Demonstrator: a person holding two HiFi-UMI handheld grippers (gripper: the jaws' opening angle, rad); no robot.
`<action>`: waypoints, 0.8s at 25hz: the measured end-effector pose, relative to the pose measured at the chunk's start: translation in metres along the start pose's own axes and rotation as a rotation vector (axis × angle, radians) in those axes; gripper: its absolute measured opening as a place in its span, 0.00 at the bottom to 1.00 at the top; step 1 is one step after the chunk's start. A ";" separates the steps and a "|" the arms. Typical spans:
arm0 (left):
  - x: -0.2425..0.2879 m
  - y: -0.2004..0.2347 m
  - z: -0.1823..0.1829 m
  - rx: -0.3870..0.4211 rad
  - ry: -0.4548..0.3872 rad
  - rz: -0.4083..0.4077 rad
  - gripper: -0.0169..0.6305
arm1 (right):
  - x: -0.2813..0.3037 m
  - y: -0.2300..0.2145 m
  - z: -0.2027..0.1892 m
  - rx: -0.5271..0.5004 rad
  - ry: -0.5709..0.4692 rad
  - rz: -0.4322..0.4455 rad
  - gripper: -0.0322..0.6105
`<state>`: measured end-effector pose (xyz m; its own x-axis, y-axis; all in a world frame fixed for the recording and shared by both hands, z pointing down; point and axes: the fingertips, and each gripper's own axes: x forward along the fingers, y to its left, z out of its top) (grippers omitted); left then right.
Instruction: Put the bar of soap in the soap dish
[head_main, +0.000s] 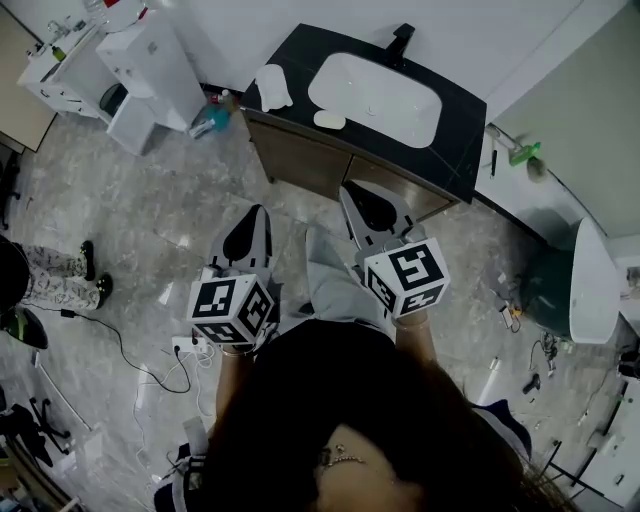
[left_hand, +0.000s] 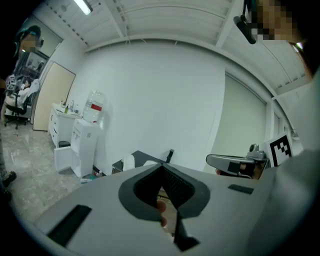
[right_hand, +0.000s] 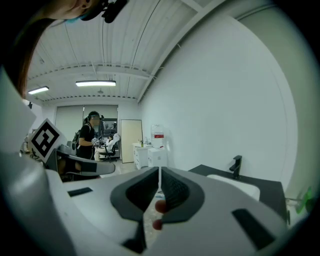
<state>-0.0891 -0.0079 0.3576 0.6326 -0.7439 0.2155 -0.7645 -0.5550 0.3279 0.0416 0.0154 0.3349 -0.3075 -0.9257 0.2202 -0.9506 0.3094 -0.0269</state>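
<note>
A black vanity top (head_main: 460, 130) with a white basin (head_main: 375, 95) and a black tap (head_main: 402, 40) stands ahead of me. A small white oval thing (head_main: 329, 119) lies on the top left of the basin; whether it is the soap or the dish I cannot tell. A crumpled white cloth (head_main: 273, 87) lies at the top's left end. My left gripper (head_main: 255, 215) and right gripper (head_main: 350, 190) hang over the floor, short of the vanity, both shut and empty. In the right gripper view the tap (right_hand: 236, 165) and basin (right_hand: 240, 186) show right of the shut jaws.
White cabinets (head_main: 150, 60) and a blue bottle (head_main: 210, 120) on the floor stand left of the vanity. A white fixture (head_main: 592, 285) and a green brush (head_main: 522, 153) are at the right. Cables (head_main: 120, 345) and another person's feet (head_main: 90, 275) lie at the left.
</note>
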 end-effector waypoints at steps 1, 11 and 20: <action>0.012 0.004 0.005 0.002 -0.001 0.000 0.02 | 0.011 -0.011 0.002 0.003 0.000 -0.003 0.08; 0.142 0.032 0.050 0.006 0.011 0.013 0.02 | 0.115 -0.110 0.014 -0.007 0.062 0.043 0.08; 0.235 0.064 0.084 -0.017 -0.010 0.071 0.02 | 0.211 -0.169 0.001 -0.088 0.200 0.186 0.16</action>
<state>0.0001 -0.2497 0.3524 0.5751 -0.7851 0.2299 -0.8053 -0.4941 0.3276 0.1374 -0.2322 0.3848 -0.4536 -0.7926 0.4075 -0.8684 0.4959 -0.0021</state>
